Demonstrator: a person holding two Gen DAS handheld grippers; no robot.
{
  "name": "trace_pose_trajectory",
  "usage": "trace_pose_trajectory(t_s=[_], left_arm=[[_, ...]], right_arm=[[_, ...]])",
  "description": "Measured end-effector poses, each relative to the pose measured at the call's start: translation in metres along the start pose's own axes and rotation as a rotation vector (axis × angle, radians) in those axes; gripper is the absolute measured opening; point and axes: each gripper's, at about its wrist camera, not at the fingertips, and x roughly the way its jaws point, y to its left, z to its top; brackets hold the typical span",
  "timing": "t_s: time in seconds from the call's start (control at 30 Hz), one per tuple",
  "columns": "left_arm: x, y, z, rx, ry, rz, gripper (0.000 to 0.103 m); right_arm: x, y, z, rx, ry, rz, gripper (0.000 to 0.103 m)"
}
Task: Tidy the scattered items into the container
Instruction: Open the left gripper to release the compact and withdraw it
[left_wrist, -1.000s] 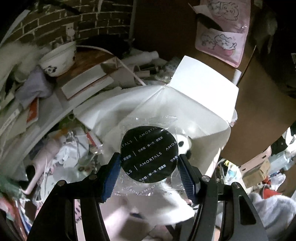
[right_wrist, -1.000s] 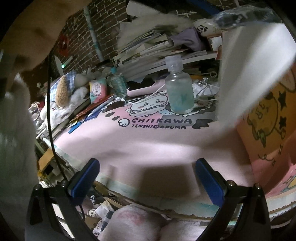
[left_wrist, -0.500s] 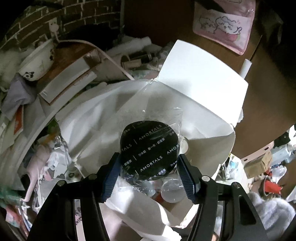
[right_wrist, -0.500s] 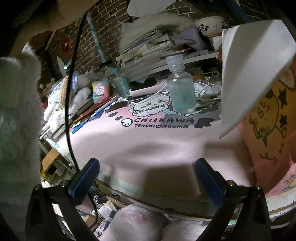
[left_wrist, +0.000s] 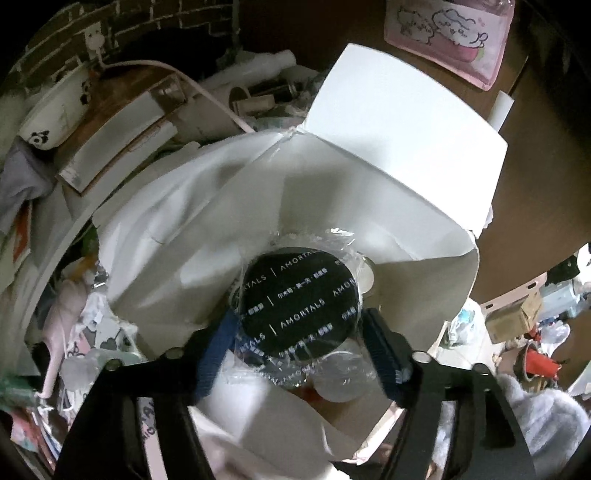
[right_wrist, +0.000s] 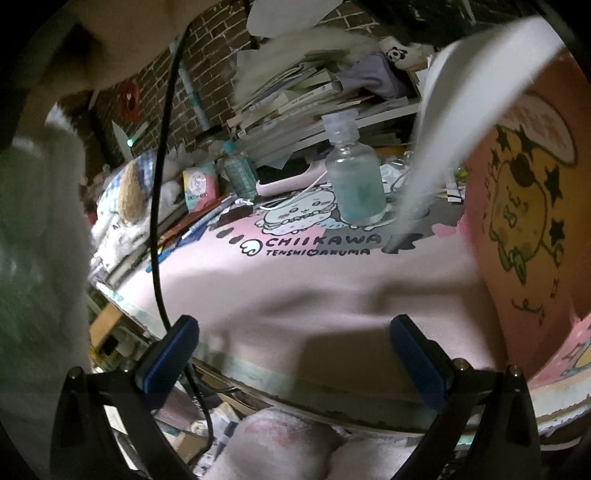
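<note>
My left gripper (left_wrist: 301, 347) is shut on a round black AMORTALS puff in a clear wrapper (left_wrist: 297, 301), held down inside the mouth of an open white box (left_wrist: 402, 133). Pale round items (left_wrist: 343, 384) lie in the box under the puff. My right gripper (right_wrist: 291, 354) stands open with nothing between its fingers, above the near edge of the pink Chiikawa mat (right_wrist: 317, 280). A clear bottle with bluish liquid (right_wrist: 356, 177) stands upright on the far part of the mat. The box's pink outer wall (right_wrist: 524, 206) and a blurred white flap (right_wrist: 469, 99) fill the right side.
Stacked books and papers (right_wrist: 314, 96) crowd the back of the desk, with a panda bowl (left_wrist: 55, 110). A smaller bottle (right_wrist: 240, 173) and a tissue pack (right_wrist: 199, 186) stand at the mat's far left. A black cable (right_wrist: 160, 184) hangs across the left side. A furry sleeve (right_wrist: 40, 240) is nearby.
The left gripper has carried the wrapped puff forward and down into the white box. In the right wrist view the box flap swings and blurs; the right gripper has barely moved.
</note>
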Motion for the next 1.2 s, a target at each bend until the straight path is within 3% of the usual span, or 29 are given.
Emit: trace_pose_trajectory(t_s=[0.3,0.57,0.8,0.97,1.2], left_arm=[[-0.050,-0.007,-0.018,0.034,-0.185,0.030,0.088],[-0.094,0.014,-0.059,-0.040,-0.320,0.101,0.088],[-0.124,0.050,-0.126,-0.205,-0.456,0.254,0.088],[-0.125,0.079,-0.182,-0.325,-0.489,0.356,0.088],[-0.124,0.115,-0.246,-0.524,-0.512,0.399,0.088]], right_arm=[[0.001,0.004,-0.002,-0.025,-0.006,-0.037,0.103],[0.000,0.009,-0.001,-0.040,-0.019,-0.068,0.103],[0.005,0.027,-0.002,-0.100,-0.028,-0.108,0.103],[0.015,0.046,-0.003,-0.172,-0.017,-0.130,0.103],[0.035,0.079,0.005,-0.274,-0.016,-0.206,0.103]])
